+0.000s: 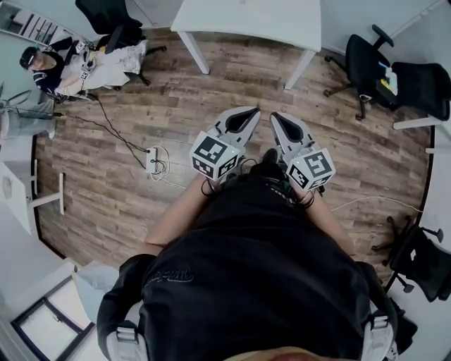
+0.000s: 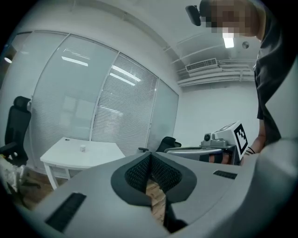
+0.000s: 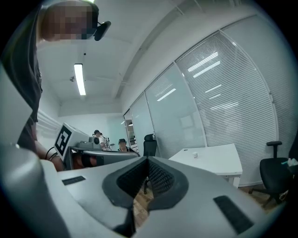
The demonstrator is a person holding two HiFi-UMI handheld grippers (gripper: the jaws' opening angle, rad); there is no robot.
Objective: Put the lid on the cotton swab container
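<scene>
Approach stage: both grippers empty, nothing picked up yet.
Close to the person's dark-clad body, the left gripper [image 1: 248, 113] and right gripper [image 1: 276, 117] sit side by side above the brown wood-plank floor [image 1: 141, 134], each with its jaws fully together on nothing. Farther ahead stands a white rectangular surface [image 1: 246, 21] carrying a small white object [image 2: 82, 148], likely the cotton swab container; its lid cannot be made out. The next move calls for stepping up to that surface and opening the jaws.
</scene>
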